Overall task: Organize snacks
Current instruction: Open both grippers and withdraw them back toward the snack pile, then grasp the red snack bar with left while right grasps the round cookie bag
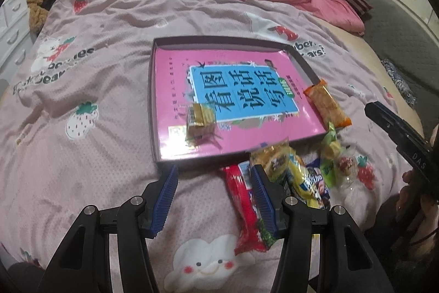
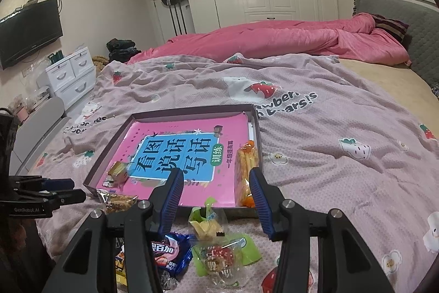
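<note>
On the bed [image 1: 96, 89], in the left view, the left gripper [image 1: 214, 199] has its fingers half open and holds nothing. A red snack [image 1: 241, 199] lies just right of it. A gold snack [image 1: 199, 118] sits in the tray [image 1: 151, 100].

In the right view, the right gripper [image 2: 216, 197] is half open and empty above a green snack [image 2: 205, 221]. An orange snack [image 2: 245, 169] rests in the tray's right side.

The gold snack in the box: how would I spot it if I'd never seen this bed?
Find the shallow box on the strawberry blanket, lined with a pink book. The gold snack lies on the book's near-left corner. It is small, squarish and foil-shiny, unlike the long orange packet on the box's right edge.
</note>
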`<state>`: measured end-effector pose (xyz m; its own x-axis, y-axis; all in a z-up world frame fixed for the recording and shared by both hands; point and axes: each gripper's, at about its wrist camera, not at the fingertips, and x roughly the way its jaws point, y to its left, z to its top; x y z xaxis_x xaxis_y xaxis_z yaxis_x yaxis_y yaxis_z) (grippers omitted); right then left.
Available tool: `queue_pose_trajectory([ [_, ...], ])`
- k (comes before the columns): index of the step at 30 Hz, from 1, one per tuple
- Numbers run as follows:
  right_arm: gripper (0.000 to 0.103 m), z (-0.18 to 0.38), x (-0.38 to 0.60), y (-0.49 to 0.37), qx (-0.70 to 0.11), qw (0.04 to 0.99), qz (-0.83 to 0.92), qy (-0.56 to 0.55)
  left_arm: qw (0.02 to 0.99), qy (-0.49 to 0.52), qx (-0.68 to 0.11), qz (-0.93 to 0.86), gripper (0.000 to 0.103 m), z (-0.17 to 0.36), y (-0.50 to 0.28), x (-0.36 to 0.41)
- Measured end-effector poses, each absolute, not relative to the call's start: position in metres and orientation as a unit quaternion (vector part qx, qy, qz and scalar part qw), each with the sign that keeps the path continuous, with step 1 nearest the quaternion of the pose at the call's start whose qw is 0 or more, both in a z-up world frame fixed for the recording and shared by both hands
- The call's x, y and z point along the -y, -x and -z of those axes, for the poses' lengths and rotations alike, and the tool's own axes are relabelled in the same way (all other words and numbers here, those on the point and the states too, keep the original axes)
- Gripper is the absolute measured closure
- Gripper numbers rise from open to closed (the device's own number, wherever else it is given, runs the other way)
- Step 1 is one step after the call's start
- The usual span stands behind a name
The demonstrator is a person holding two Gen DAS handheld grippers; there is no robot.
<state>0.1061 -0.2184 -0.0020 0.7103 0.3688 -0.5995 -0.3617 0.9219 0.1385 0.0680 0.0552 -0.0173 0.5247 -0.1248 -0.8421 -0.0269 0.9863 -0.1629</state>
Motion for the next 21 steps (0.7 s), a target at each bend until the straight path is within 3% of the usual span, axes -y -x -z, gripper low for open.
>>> queue_pose_trajectory([
  [21,0.053,0.017,0.219,-0.096,-0.373,0.909,-0.186,-0.002,0.830,0.069,-0.551,0.045,0.046,0.058,-0.066,-0.042],
])
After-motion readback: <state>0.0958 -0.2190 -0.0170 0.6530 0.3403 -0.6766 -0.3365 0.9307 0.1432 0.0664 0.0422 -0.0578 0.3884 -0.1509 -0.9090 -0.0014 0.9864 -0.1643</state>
